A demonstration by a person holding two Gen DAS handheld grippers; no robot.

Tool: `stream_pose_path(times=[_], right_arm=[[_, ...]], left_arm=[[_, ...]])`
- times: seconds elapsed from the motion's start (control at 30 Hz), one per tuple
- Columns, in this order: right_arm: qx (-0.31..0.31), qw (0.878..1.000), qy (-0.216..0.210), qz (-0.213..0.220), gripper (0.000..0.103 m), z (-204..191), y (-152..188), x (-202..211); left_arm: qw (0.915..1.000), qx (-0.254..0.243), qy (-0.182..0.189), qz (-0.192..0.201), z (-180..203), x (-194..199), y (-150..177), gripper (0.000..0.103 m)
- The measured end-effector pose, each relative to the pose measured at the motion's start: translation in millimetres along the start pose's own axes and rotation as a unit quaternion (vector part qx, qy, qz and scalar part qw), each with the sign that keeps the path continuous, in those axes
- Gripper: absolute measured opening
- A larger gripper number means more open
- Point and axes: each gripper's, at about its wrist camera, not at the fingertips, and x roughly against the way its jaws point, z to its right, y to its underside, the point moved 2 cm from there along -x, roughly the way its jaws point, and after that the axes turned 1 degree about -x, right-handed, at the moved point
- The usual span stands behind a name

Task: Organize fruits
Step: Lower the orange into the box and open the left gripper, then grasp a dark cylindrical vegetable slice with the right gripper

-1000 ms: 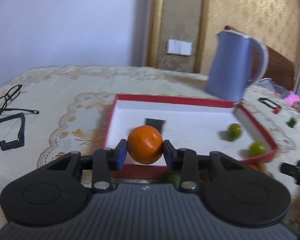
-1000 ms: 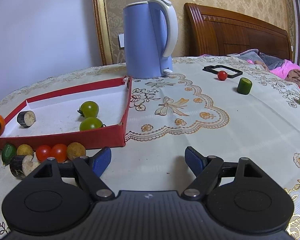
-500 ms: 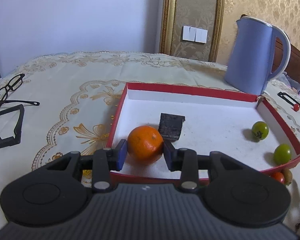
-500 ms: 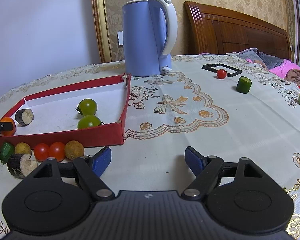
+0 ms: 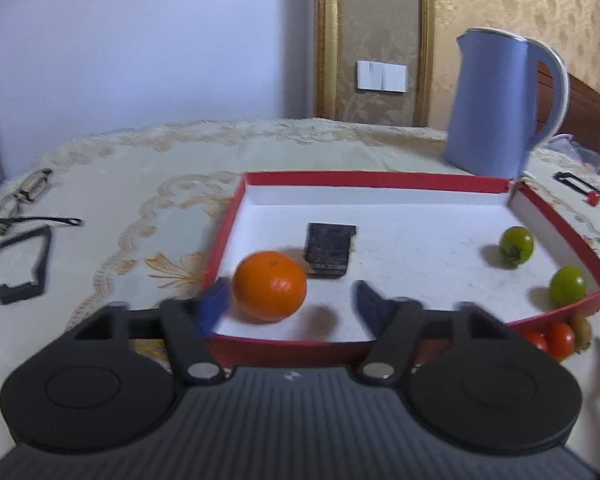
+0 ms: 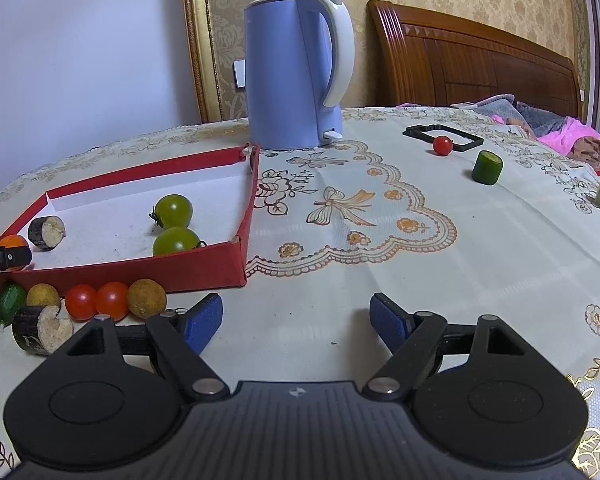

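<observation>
So our left gripper [image 5: 288, 304] is spread wide, holding nothing, and the orange [image 5: 269, 286] sits on the floor of the red tray [image 5: 364, 179] right by its near-left corner. It's between the pads but hugging the left one, clear gap to the right one, so we'd guess the left hand just backs straight out over the near rim.

Our right gripper [image 6: 296, 322] is spread and empty too, hovering over bare desk. The loose stuff is off to its left, lined up against the tray's near outside wall: a brown round fruit [image 6: 147, 298] closest, then two red tomatoes [image 6: 97, 301]. Farther in, two green tomatoes [image 6: 175, 224] sit by the tray's right wall.
</observation>
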Motion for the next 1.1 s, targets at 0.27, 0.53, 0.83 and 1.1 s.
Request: stream_pose_path(times=[0.27,0.53,0.83,1.1], right_arm=[[-0.004,1.000,0.002,0.015,0.081,2,0,4],[0.043,0.994,-0.095,0.019,0.081,-55,18,38],[0.070,0.989,-0.128,0.002,0.081,-101,22,31],[0.084,0.989,-0.123,0.003,0.081,-129,23,24]], left_arm=[[0.9997,0.007,0.017,0.014,-2,13,3,0.080],[0.9985,0.031,0.041,0.019,-11,18,0,0.082],[0.9977,0.040,0.051,0.018,-14,18,-1,0.084],[0.9961,0.040,0.007,0.078,-14,36,-2,0.103]])
